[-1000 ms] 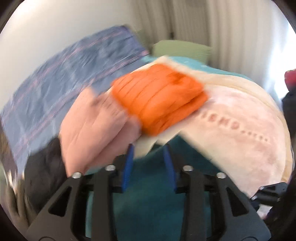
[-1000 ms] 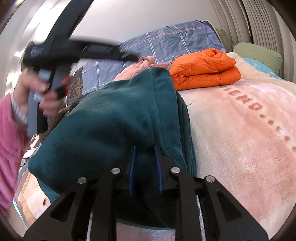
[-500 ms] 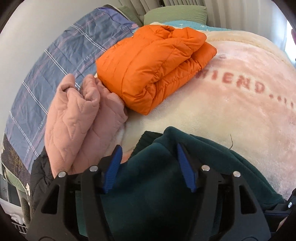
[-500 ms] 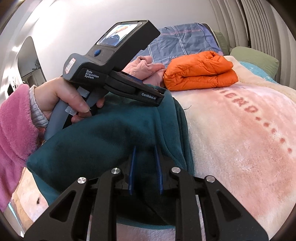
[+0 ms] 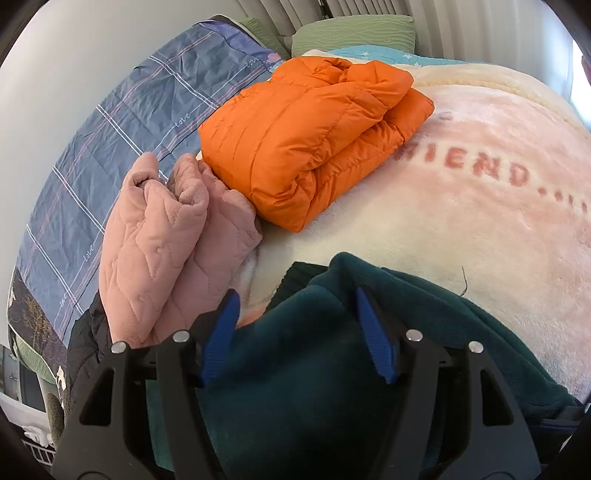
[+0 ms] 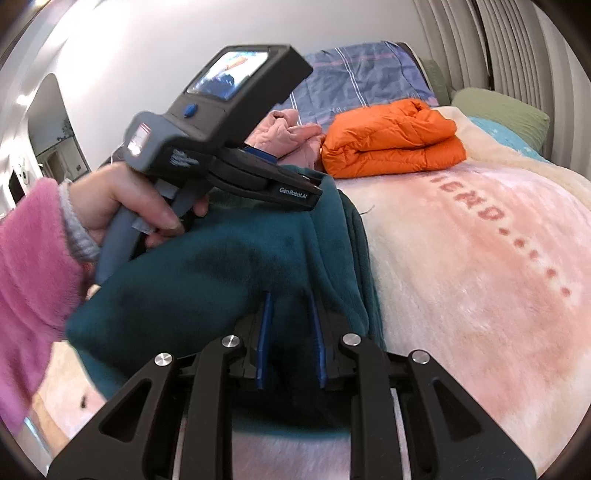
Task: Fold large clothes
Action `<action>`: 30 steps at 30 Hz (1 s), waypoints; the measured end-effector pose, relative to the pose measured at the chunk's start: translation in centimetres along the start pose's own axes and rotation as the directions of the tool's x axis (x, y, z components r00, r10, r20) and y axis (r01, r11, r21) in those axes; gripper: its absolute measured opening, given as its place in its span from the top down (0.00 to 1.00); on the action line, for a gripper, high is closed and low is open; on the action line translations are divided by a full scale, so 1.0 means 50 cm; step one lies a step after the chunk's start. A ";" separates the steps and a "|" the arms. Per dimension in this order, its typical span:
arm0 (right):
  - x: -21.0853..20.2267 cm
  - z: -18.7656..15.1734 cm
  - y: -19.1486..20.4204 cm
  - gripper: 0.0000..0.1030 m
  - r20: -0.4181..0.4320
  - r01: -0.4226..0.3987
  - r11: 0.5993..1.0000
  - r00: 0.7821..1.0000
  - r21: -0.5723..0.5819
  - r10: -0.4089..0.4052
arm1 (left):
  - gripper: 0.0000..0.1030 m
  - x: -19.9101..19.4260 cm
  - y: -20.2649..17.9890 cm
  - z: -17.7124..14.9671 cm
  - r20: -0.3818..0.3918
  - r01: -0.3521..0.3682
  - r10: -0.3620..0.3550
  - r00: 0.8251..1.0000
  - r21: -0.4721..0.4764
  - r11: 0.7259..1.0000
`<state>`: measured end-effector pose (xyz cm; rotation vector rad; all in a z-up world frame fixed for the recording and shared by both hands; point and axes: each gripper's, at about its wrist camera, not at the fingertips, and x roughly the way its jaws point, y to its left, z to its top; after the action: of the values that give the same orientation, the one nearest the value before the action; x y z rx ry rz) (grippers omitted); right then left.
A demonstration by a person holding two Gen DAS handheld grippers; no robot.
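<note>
The green fleece [image 6: 229,280] lies bunched at the near edge of the pink blanket [image 6: 480,280]. It looks soft, thick and floppy, so grab its edges. The right gripper [image 6: 290,332] pinches it; the left gripper [image 5: 295,328] is wide. The gripper says "GenRobot.AI"; the blue sheet [image 5: 122,122] says "love".

Black tongs [image 6: 288,306], blue pads [image 5: 373,332], pink fleece sleeve [image 6: 33,266]

Pink fleece blanket [image 5: 461,229], blue plaid sheet [image 5: 122,122], green pillow [image 5: 354,35], white wall [image 6: 147,55]
</note>
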<state>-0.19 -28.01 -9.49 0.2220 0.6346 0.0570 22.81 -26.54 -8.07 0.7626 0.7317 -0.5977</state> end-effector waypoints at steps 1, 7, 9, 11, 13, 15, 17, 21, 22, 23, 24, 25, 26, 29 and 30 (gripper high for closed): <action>-0.028 0.009 0.007 0.81 0.019 -0.049 0.999 0.999 0.006 0.049 | 0.36 0.001 0.004 0.001 0.001 0.000 0.000 1.000 -0.001 1.000; 0.025 -0.013 -0.018 0.85 -0.096 -0.082 0.996 0.992 0.025 0.084 | 0.36 0.006 0.011 0.002 -0.005 0.015 -0.015 1.000 -0.014 1.000; 0.032 -0.030 -0.058 0.87 -0.064 -0.182 0.977 0.980 0.113 0.190 | 0.35 0.010 0.008 0.002 -0.008 0.014 -0.014 1.000 -0.021 1.000; -0.001 -0.020 -0.075 0.83 -0.047 -0.207 0.963 0.975 0.172 0.218 | 0.35 0.005 0.001 0.003 -0.001 -0.013 0.013 1.000 0.000 1.000; -0.039 -0.013 -0.095 0.70 -0.022 -0.223 0.950 0.972 0.219 0.233 | 0.35 0.005 0.005 0.002 0.002 -0.013 0.013 1.000 -0.003 1.000; -0.076 -0.009 -0.120 0.38 0.036 -0.273 0.928 0.961 0.252 0.273 | 0.35 0.002 0.007 0.000 0.007 -0.012 0.012 1.000 -0.008 1.000; -0.087 -0.012 -0.151 0.03 0.047 -0.243 0.915 0.969 0.322 0.241 | 0.35 0.002 0.005 0.000 0.008 -0.017 0.017 1.000 -0.004 1.000; -0.037 -0.049 -0.216 0.02 -0.041 -0.237 0.814 0.952 0.531 0.305 | 0.35 0.000 0.005 -0.001 0.014 -0.021 0.021 1.000 -0.003 1.000; -0.023 -0.059 -0.226 0.02 -0.044 -0.260 0.774 0.937 0.577 0.348 | 0.35 0.000 0.006 -0.002 0.016 -0.022 0.022 1.000 -0.003 1.000; -0.009 -0.064 -0.231 0.02 -0.046 -0.280 0.744 0.922 0.606 0.385 | 0.35 0.000 0.007 -0.002 0.018 -0.022 0.022 1.000 -0.004 1.000; -0.004 -0.062 -0.232 0.02 -0.044 -0.281 0.723 0.917 0.630 0.396 | 0.35 0.000 0.007 -0.001 0.017 -0.022 0.022 1.000 -0.004 1.000; 0.002 -0.058 -0.229 0.02 -0.053 -0.278 0.728 0.917 0.627 0.396 | 0.35 0.000 0.007 -0.001 0.017 -0.022 0.022 1.000 -0.004 1.000; 0.012 -0.052 -0.224 0.02 -0.068 -0.281 0.727 0.909 0.626 0.410 | 0.35 0.001 0.007 -0.001 0.017 -0.023 0.023 1.000 -0.003 1.000; 0.045 -0.039 -0.212 0.01 -0.118 -0.272 0.723 0.891 0.635 0.438 | 0.35 0.001 0.009 -0.001 0.018 -0.020 0.020 1.000 -0.006 1.000; 0.053 -0.036 -0.208 0.01 -0.130 -0.266 0.726 0.889 0.634 0.439 | 0.35 0.001 0.009 -0.002 0.019 -0.018 0.018 1.000 -0.008 1.000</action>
<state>0.69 -37.49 -14.74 0.9808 0.8698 0.2655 23.13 -26.21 -7.97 0.7547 0.7089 -0.5847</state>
